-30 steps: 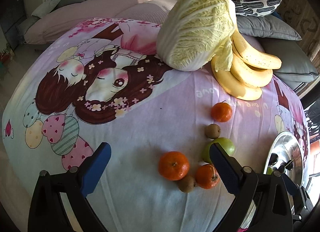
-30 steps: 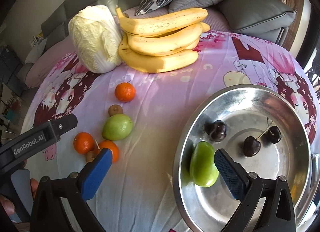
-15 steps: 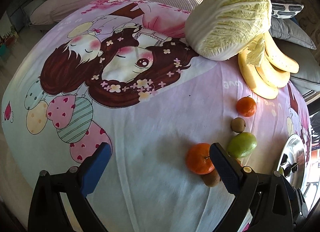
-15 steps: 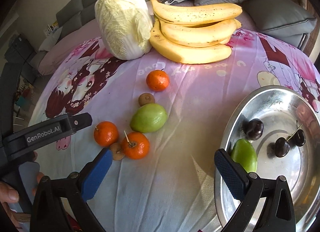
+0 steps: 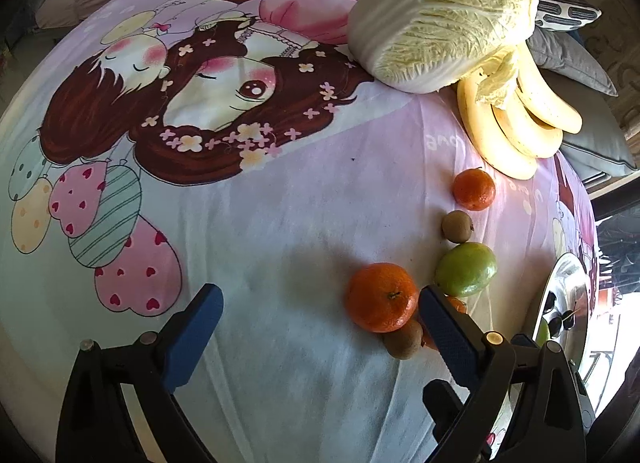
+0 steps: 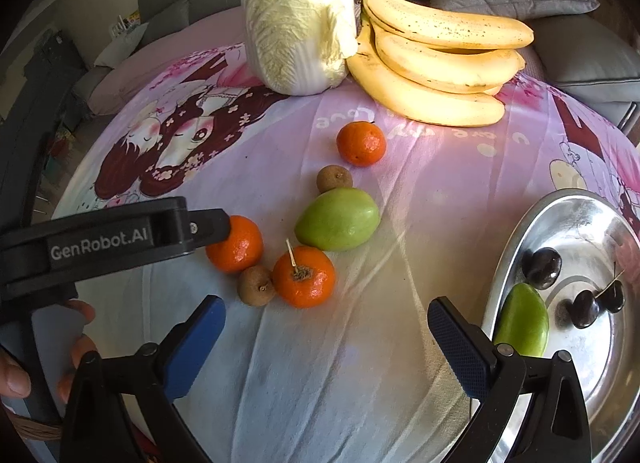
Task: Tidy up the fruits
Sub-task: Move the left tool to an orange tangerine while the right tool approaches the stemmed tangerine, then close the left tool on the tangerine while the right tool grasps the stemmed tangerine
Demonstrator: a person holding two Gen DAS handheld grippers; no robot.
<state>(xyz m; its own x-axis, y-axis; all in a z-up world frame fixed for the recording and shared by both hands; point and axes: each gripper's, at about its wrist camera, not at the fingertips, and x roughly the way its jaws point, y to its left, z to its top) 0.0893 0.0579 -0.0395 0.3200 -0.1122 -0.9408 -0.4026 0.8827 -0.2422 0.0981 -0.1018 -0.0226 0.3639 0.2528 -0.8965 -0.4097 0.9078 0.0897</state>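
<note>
While the left gripper [image 5: 316, 319] hovers with jaws wide and a mandarin [image 5: 381, 297] just inside its right finger, the right gripper [image 6: 326, 333] gapes empty over the cartoon-print cloth [image 6: 420, 183], the stemmed mandarin [image 6: 303, 276] just ahead and the steel bowl [image 6: 520, 223] holding what look like cherries [image 6: 543, 267] to its right.

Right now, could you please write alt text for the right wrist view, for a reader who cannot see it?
The open right gripper hovers over a cartoon-print cloth with three tangerines, two small brown fruits and a green fruit. At right, a metal bowl holds another green fruit and dark cherries. Cabbage and bananas lie behind.
</note>
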